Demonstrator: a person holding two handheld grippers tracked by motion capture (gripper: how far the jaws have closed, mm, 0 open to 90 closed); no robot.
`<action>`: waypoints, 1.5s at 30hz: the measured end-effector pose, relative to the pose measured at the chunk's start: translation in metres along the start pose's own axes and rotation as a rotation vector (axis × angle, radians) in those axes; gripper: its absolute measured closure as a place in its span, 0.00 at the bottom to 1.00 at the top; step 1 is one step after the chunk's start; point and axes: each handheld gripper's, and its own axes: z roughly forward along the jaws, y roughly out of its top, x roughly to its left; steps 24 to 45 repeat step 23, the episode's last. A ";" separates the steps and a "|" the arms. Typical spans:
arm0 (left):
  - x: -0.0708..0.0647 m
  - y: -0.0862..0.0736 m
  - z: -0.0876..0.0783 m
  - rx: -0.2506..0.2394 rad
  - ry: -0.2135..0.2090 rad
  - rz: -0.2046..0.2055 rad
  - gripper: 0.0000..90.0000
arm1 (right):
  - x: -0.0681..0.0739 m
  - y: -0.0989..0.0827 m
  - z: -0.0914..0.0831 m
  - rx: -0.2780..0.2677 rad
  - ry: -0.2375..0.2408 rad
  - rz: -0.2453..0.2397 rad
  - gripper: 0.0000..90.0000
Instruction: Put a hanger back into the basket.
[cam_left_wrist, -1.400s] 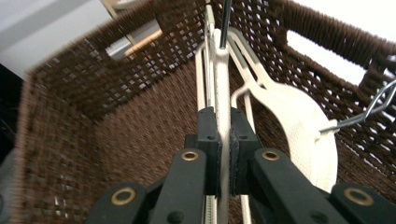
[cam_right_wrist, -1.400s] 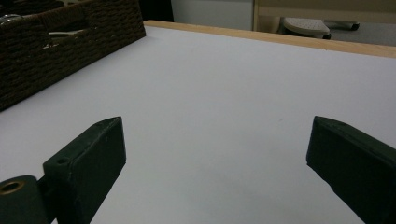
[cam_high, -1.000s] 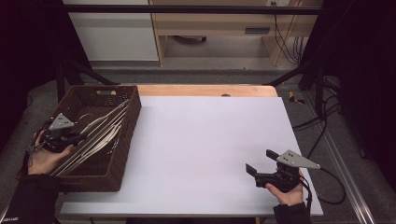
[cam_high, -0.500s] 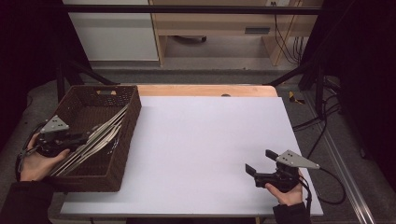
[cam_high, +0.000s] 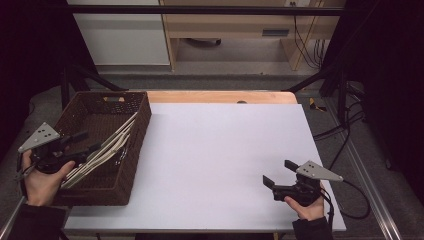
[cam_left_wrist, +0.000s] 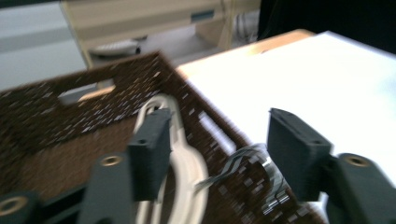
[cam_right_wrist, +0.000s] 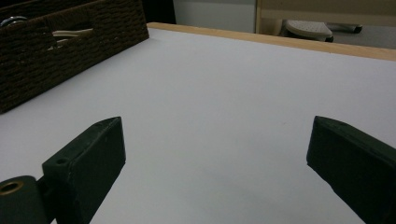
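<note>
Since the earlier frame, the left gripper (cam_high: 85, 141) has been drawn back toward the left edge of the frame, and its jaws have just been opening, so that the cream hangers (cam_high: 102, 150) are released. In the left gripper view, one cream hanger (cam_left_wrist: 182, 158) is seen beside the left jaw, unpressed, with metal hooks (cam_left_wrist: 245, 156) lying over the rim. The bundle is left leaning inside the brown wicker basket (cam_high: 137, 145) at the left of the white tabletop (cam_high: 220, 150), apparently deposited there for storage. At lower right, the right gripper (cam_high: 278, 173) is held low over bare tabletop, jaws spread wide and empty, seemingly kept clear.
</note>
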 end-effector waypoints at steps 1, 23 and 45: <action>0.000 0.000 0.000 0.000 0.000 0.000 0.40 | 0.000 0.000 0.000 0.000 0.000 0.000 0.06; -0.082 -0.021 0.032 -0.041 -0.151 0.007 0.04 | -0.004 0.002 -0.008 -0.032 0.023 -0.004 0.05; -0.082 -0.021 0.032 -0.041 -0.151 0.007 0.04 | -0.004 0.002 -0.008 -0.032 0.023 -0.004 0.05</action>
